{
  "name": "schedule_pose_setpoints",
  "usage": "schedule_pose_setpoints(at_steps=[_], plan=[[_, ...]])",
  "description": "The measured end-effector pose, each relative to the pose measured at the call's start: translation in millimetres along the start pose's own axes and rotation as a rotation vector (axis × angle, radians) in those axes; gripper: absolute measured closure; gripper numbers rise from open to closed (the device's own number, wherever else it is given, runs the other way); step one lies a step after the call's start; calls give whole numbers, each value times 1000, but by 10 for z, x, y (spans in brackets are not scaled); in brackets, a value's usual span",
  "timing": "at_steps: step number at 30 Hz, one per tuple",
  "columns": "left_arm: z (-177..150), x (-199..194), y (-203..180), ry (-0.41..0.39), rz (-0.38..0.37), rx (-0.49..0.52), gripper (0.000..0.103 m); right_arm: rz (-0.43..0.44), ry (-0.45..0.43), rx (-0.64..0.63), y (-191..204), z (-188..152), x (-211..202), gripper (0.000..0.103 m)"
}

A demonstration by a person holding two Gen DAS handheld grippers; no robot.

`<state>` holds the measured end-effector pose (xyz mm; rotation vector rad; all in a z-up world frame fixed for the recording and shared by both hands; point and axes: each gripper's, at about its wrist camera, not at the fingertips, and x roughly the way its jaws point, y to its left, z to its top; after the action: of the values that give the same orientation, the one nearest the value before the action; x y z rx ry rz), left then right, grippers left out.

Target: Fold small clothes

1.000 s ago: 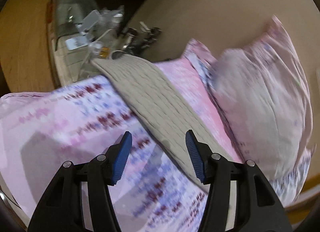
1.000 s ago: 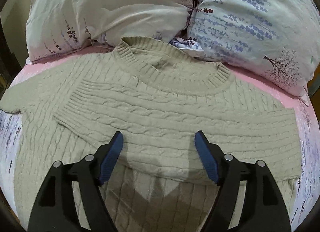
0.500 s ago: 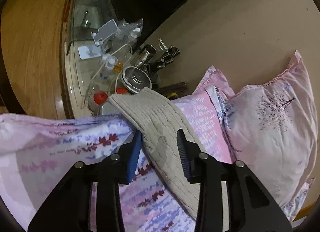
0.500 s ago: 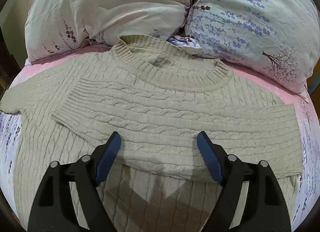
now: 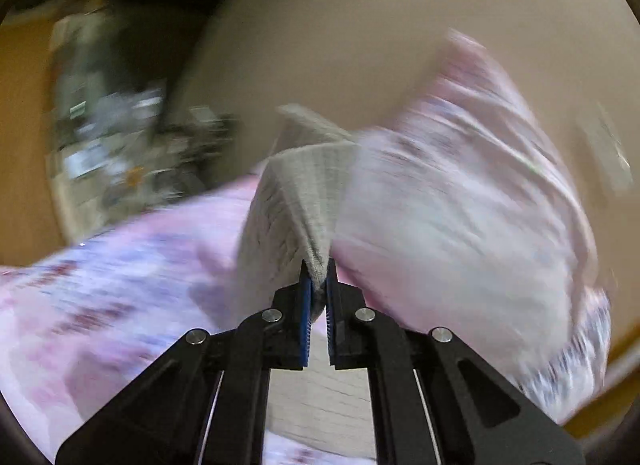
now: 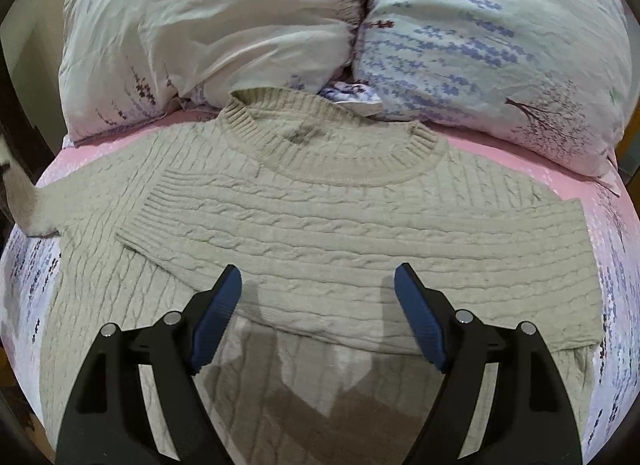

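Your left gripper (image 5: pixel 318 277) is clamped on the sweater's sleeve (image 5: pixel 296 201), which rises ahead of it; your right gripper (image 6: pixel 318 297) hovers spread over the sweater (image 6: pixel 320 217).

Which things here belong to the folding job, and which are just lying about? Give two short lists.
Part of the job:
- beige cable-knit sweater
- its sleeve, pinched in the left hand-held gripper
- right hand-held gripper, open above the sweater

Lying about:
- two pillows
- pink bedsheet
- blurred bedside clutter

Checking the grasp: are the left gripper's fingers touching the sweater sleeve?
Touching. Left wrist view shows the left gripper shut, sweater sleeve pinched between its fingers.
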<state>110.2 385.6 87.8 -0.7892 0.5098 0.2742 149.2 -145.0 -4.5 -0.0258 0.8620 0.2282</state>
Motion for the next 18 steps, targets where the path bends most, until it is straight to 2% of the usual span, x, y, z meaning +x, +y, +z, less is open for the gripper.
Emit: schedule_pose_setpoints(at_steps=[3, 4, 6, 10, 13, 18], plan=[[-320, 20, -693, 48, -153, 147, 98, -6, -9, 31, -128, -25, -50, 24], [-506, 30, -994, 72, -219, 213, 98, -9, -12, 42, -173, -33, -65, 24], [-807, 49, -1406, 114, -307, 308, 98, -20, -17, 64, -278, -49, -93, 24], [-1333, 150, -1934, 204, -425, 403, 98, -36, -24, 114, -500, -91, -139, 24], [-1631, 306, -2114, 281, -448, 407, 98, -43, -27, 137, -612, -121, -173, 24], [-1941, 525, -2143, 359, -414, 393, 98, -52, -37, 166, -764, -178, -235, 24]])
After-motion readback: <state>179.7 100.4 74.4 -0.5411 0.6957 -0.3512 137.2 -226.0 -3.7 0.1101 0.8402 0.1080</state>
